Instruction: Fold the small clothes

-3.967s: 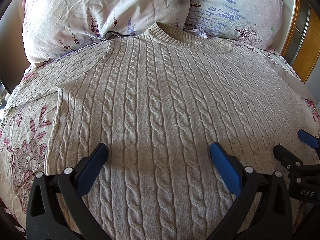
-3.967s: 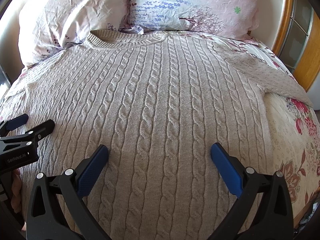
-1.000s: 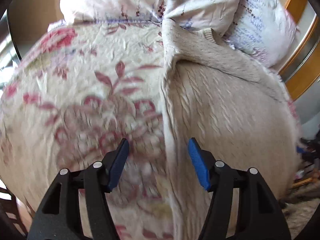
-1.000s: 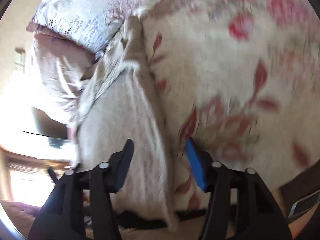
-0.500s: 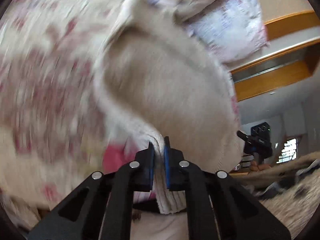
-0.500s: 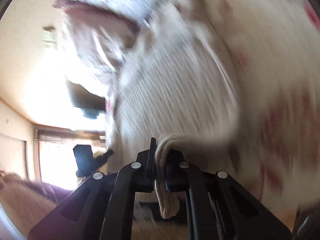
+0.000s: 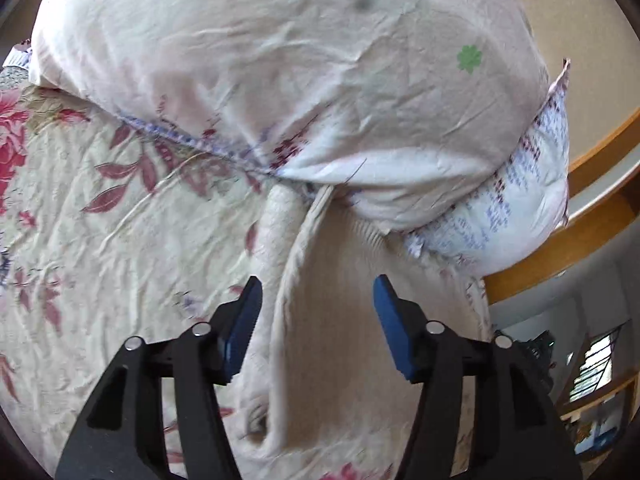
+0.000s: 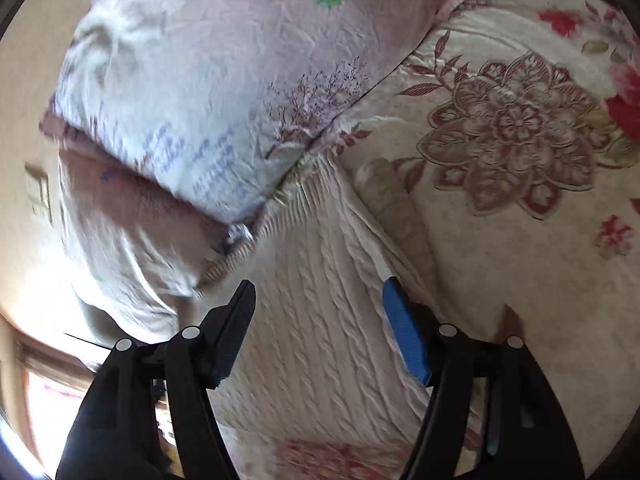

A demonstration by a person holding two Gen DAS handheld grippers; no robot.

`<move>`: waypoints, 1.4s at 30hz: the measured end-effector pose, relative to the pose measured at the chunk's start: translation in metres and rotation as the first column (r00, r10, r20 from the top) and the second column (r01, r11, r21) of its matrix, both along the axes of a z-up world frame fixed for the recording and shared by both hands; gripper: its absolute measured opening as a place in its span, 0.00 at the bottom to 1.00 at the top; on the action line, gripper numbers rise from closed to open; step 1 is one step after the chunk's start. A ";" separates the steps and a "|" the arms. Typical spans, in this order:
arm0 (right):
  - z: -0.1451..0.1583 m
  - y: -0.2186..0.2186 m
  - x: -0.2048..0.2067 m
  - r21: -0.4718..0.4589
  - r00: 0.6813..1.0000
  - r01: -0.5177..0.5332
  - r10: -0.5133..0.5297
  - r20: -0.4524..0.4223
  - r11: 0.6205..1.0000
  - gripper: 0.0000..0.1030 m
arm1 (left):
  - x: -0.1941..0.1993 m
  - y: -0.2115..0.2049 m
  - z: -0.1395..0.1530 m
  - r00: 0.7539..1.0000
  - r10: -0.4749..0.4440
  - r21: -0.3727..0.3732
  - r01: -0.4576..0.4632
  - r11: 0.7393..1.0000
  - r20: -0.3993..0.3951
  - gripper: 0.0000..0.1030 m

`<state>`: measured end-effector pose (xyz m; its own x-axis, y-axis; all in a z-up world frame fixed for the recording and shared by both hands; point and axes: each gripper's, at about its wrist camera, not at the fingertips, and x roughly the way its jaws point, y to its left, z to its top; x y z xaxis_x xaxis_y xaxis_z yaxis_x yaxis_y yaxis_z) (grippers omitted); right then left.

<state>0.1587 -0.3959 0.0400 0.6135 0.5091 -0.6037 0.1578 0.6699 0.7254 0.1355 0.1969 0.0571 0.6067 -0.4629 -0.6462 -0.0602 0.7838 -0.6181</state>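
Note:
A cream cable-knit sweater (image 7: pixel 336 320) lies on the floral bed, folded up toward the pillows; it also shows in the right wrist view (image 8: pixel 320 320). My left gripper (image 7: pixel 316 320) is open and empty, its blue pads astride the sweater's folded left edge. A sleeve (image 7: pixel 280 220) runs toward the pillow. My right gripper (image 8: pixel 320 320) is open and empty above the sweater's right side, with a sleeve (image 8: pixel 396 208) lying just right of it.
A pale pillow (image 7: pixel 280 60) and a blue-printed pillow (image 7: pixel 520 208) press on the sweater's top edge. The floral bedspread (image 7: pixel 100 220) spreads to the left and, in the right wrist view (image 8: pixel 520 140), to the right. A wooden headboard (image 7: pixel 580 220) stands behind.
Half a second ago both grippers were shut on the sweater's hem corners. Now both have let go and stand open near the pillows, with the hem laid up by the collar.

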 end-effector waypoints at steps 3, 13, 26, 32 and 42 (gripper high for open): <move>-0.001 -0.003 -0.009 0.011 1.000 -0.001 0.001 0.000 1.000 0.67 | 0.002 -0.001 -0.015 0.998 -0.040 -0.020 0.039 0.999 -0.050 0.57; 0.013 -0.002 -0.016 0.001 1.000 -0.012 0.012 0.017 1.000 0.73 | 0.033 -0.034 -0.037 0.995 0.041 -0.120 -0.053 0.991 -0.096 0.14; 0.017 -0.089 -0.051 0.004 0.980 0.197 -0.197 0.040 0.980 0.75 | 0.104 -0.354 0.045 0.843 -0.517 -0.519 0.512 0.684 0.151 0.10; 0.012 -0.113 -0.051 0.111 0.986 0.168 -0.169 0.004 0.980 0.87 | 0.093 -0.338 0.050 0.868 -0.461 -0.351 0.497 0.794 0.187 0.54; 0.022 0.000 0.013 -0.036 0.977 -0.212 0.210 -0.045 0.977 0.71 | 0.070 -0.236 0.003 0.971 -0.237 -0.261 0.230 0.938 0.006 0.59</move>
<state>0.1714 -0.3963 0.0620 0.4690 0.5994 -0.6486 0.0390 0.7197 0.6932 0.2060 -0.0394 0.0604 0.4464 -0.7423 -0.4998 0.0871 0.5919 -0.8013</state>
